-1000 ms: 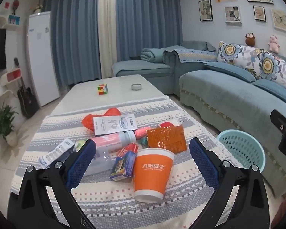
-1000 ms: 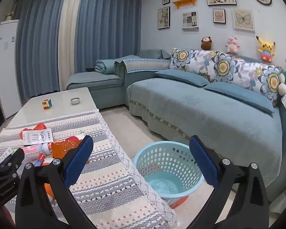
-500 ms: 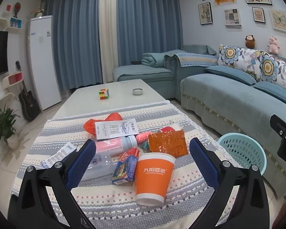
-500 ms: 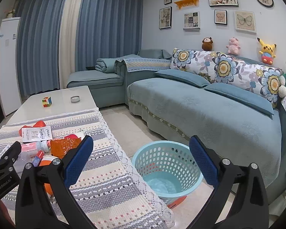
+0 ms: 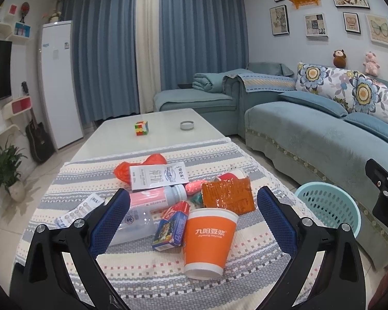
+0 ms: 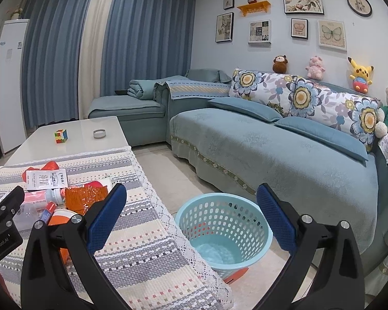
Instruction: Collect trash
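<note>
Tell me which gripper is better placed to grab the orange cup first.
Left. The left gripper is open with the orange cup between its fingers; the right gripper faces the basket.

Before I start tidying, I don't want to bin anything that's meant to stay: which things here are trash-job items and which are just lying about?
For the job:
orange paper cup
small carton
pink bottle
orange wrapper
white packet
blue basket
left gripper, right gripper, both open

Lying about:
puzzle cube
small round dish
plush toys
</note>
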The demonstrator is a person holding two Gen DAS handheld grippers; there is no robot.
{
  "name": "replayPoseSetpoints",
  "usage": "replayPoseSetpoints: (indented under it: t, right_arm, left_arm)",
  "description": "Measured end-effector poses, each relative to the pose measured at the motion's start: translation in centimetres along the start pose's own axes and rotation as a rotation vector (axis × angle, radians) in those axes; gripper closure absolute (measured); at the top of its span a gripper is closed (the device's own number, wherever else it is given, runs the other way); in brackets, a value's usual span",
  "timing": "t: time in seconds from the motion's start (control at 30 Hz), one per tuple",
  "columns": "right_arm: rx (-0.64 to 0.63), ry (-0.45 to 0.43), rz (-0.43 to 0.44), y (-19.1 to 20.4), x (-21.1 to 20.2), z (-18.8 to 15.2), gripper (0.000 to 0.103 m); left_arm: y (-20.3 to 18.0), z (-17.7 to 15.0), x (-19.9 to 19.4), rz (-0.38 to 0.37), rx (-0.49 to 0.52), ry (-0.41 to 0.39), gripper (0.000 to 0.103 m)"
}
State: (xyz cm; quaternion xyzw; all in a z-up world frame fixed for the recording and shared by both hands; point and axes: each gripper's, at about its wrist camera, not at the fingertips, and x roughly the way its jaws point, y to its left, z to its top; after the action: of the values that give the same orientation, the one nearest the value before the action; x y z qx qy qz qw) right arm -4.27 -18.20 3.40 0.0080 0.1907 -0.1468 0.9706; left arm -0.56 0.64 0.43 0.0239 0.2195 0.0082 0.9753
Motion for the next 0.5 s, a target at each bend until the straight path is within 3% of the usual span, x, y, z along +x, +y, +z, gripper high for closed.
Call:
replayPoseSetpoints:
  t: [0.5]
  right_arm:
    - [-0.009,0.004,0.002,-0.05,0.07,-0.29,0.008]
  left_arm:
    - [0.11,-0.04,-0.07,-0.002,-0.007,-0.006,0.008]
